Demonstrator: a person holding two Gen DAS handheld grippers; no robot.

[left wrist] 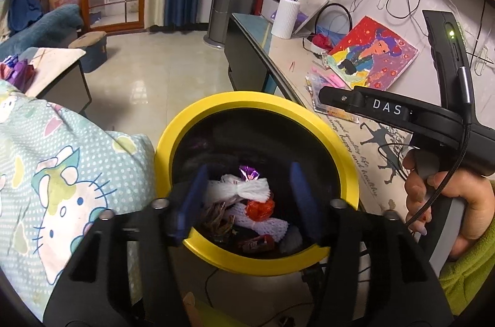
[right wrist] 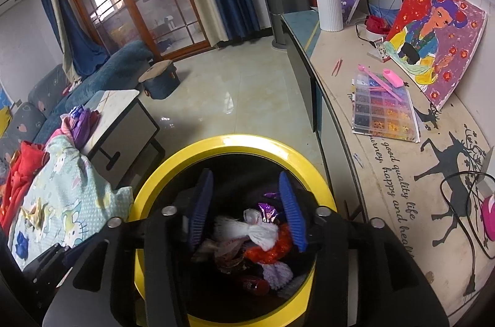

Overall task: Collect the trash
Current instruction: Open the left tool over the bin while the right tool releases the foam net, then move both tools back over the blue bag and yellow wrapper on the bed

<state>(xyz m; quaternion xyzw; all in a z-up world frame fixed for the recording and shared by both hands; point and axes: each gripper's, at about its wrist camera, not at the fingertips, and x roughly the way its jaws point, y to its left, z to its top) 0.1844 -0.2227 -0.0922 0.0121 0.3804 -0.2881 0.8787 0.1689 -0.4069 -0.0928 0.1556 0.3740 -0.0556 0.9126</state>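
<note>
Taking the yellow-rimmed bin as the landmark: to its left lies a pale blue cartoon-print blanket, its edge just beside the rim. Farther left of the bin, in the right wrist view, a red cloth sits against the blanket, and behind them stands a low white-topped side table on the tiled floor.

Directly above the bin's mouth the left tool hangs with its blue fingers spread apart and nothing between them. The right tool is likewise over the opening, released, its blue fingers parted and empty.

Inside the bin rests the collected trash: white foam netting, a purple foil wrapper on top of it, a red crinkled wrapper just beside, and a dark red packet lower down.

Right of the bin runs the tabletop, carrying a bead organiser box, a colourful painting leaning on the wall, and a white ribbed vase farther back. In the left wrist view a hand grips the right tool's black handle at that side.
</note>
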